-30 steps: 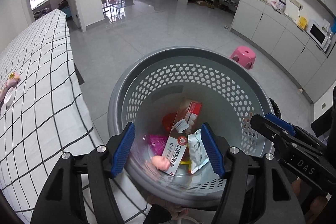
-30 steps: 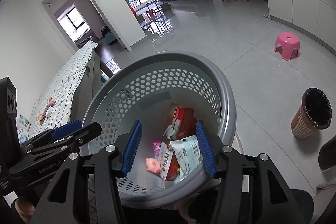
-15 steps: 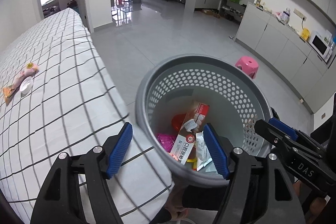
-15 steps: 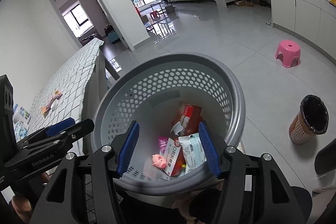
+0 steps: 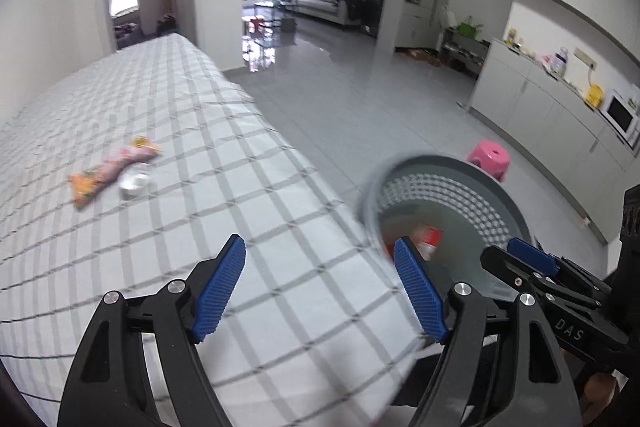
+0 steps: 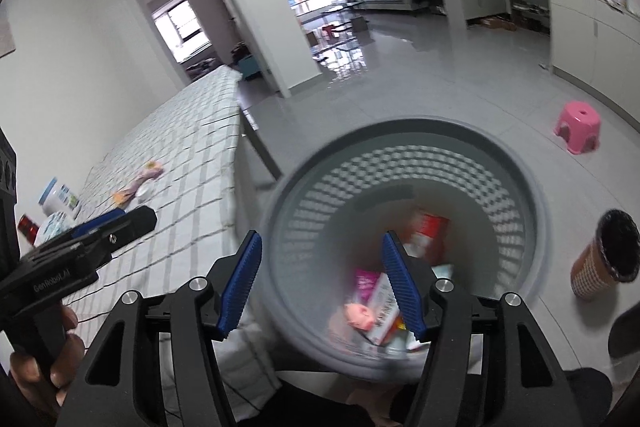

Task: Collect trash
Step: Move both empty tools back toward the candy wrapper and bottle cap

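Spreading wider, left gripper (image 5: 320,287) and right gripper (image 6: 320,283) fingers hold nothing above the basket (image 6: 532,195).

Checked bed (image 5: 240,187), bearing pink wrapper (image 5: 116,173) and perhaps a small white cup (image 5: 134,183)

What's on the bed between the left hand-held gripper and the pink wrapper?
Nothing, only bare checked sheet between the left hand-held gripper and wrapper, in the left wrist view.

Left gripper (image 5: 320,287): black frame, blue ribbed pads, jaws just opening, empty, left of the grey perforated plastic basket (image 5: 472,179). Right gripper (image 6: 320,287): same build, jaws just opening, empty, above that basket.
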{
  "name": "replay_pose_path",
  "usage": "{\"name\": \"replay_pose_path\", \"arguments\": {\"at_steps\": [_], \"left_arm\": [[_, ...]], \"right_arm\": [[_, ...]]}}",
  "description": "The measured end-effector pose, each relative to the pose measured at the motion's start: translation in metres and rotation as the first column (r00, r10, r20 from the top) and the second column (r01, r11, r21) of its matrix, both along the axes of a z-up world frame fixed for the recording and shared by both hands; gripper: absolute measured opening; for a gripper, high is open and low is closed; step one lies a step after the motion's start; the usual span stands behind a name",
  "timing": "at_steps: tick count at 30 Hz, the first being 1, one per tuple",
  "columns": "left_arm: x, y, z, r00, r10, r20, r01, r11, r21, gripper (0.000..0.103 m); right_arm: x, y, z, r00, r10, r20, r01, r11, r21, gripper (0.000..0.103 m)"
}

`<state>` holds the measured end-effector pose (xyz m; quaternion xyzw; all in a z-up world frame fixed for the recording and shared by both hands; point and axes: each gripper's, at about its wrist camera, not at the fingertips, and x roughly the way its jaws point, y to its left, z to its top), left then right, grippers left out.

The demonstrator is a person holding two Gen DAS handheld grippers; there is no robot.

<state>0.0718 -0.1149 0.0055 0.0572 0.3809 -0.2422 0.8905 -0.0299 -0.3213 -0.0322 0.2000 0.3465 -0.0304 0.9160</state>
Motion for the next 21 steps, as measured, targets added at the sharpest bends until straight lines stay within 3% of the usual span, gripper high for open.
{"name": "replay_pose_path", "arguments": {"at_steps": [7,14,21], "left_arm": [[0.017,0.067,0.017,0.989,0.128,0.074,-0.128,0.992,-0.008,0.08],[0.036,0.124,0.019,0.971,0.228,0.074,-0.228,0.974,-0.011,0.08],[0.056,0.182,0.015,0.938,0.34,0.075,-0.34,0.94,-0.011,0.082]], "right_arm": [[0.043,0.057,0.008,0.992,0.124,0.009,-0.124,0.992,-0.02,0.062],[0.084,0.119,0.015,0.968,0.25,0.001,-0.25,0.967,-0.05,0.062],[0.119,0.168,0.022,0.944,0.331,-0.003,-0.33,0.94,-0.084,0.064]]}}
